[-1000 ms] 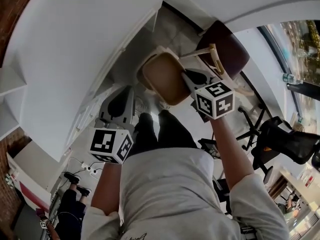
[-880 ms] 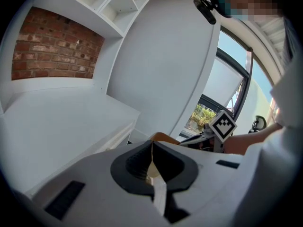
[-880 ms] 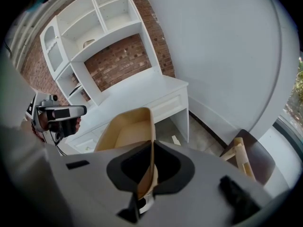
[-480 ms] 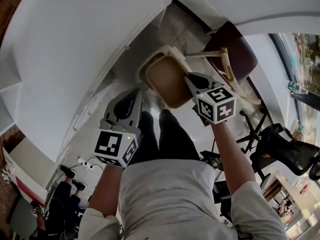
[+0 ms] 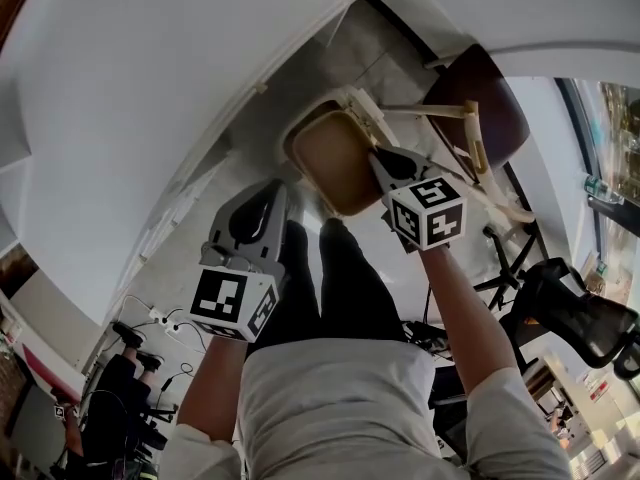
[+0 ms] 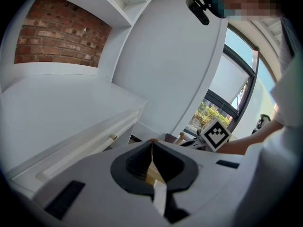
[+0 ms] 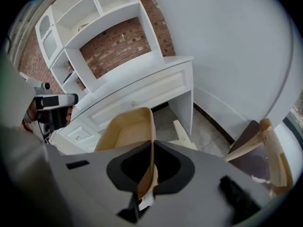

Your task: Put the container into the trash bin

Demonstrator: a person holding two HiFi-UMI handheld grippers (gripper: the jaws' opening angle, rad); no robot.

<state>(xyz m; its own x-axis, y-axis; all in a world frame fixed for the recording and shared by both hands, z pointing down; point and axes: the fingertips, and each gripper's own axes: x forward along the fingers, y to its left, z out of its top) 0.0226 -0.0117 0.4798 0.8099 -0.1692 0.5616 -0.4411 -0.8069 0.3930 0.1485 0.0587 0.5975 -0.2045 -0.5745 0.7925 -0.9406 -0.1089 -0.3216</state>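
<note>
Carrying phase; the drop has not yet been made.

**Head view:** the right gripper (image 5: 375, 154) is clenched on the rim of the tan container (image 5: 328, 163). The container hangs in the air above the floor (image 5: 350, 63), between the white table (image 5: 150, 118) and a wooden chair (image 5: 480, 103). The left gripper (image 5: 271, 190) is held out beside the container and apart from it. No trash bin appears in any view, so reaching the bin and releasing are judged to be still ahead.

**Left gripper view:** the jaws are pressed together with nothing between them. The right gripper's marker cube (image 6: 215, 133) shows beyond them.

**Right gripper view:** the jaws pinch the container's thin wall edge-on. The open tray extends away from them toward the table's drawers.

**Compared with one second ago (head view):** both grippers have sunk toward the floor, and more of the left gripper's length is in view. The chair has drifted rightward in the picture. The container remains pinched at the same rim by the right jaws.
</note>
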